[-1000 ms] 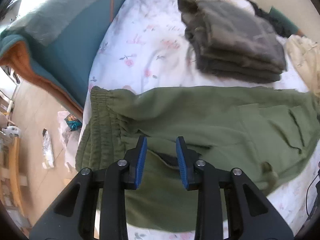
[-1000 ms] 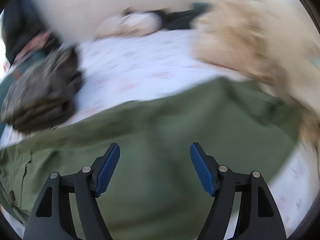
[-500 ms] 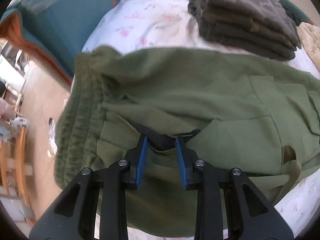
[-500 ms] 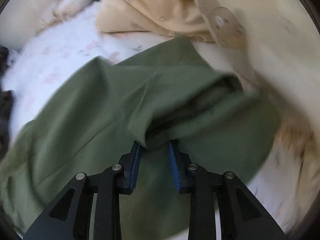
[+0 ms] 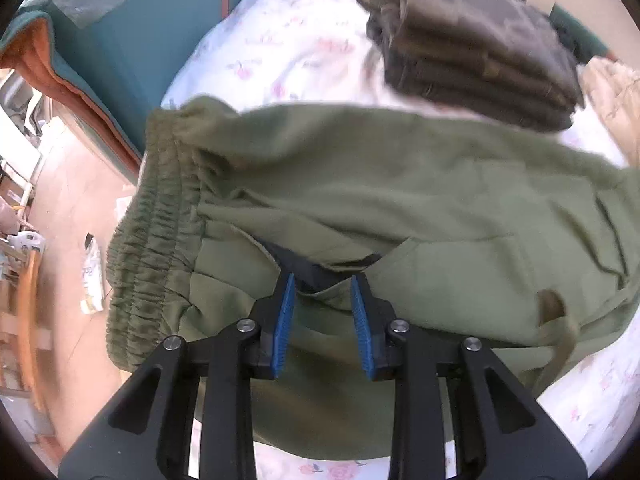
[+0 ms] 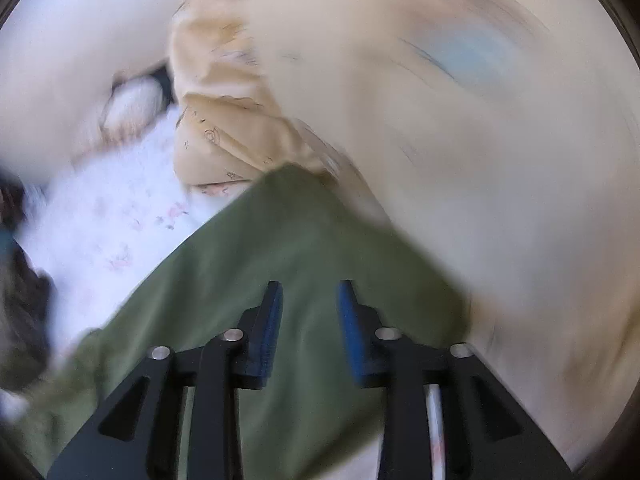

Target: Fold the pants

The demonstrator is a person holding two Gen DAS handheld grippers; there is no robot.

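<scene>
The olive green pants (image 5: 400, 184) lay across the floral bed sheet (image 5: 288, 52); the left gripper (image 5: 322, 312) pinched a fold near the waistband, the right gripper (image 6: 307, 320) gripped the leg end.

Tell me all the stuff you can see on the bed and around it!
Pants: one, olive green, spread across the bed.
Folded clothes: one stack, dark grey-brown, behind the pants.
Sheet: one, white with pink flowers, under everything.
Blanket: one, teal with orange edge, left of the bed.
Cream cloth: one bundle, past the pant leg.
Left gripper: black, blue pads, clamping the pants.
Right gripper: same, on the pants; grip blurred.
</scene>
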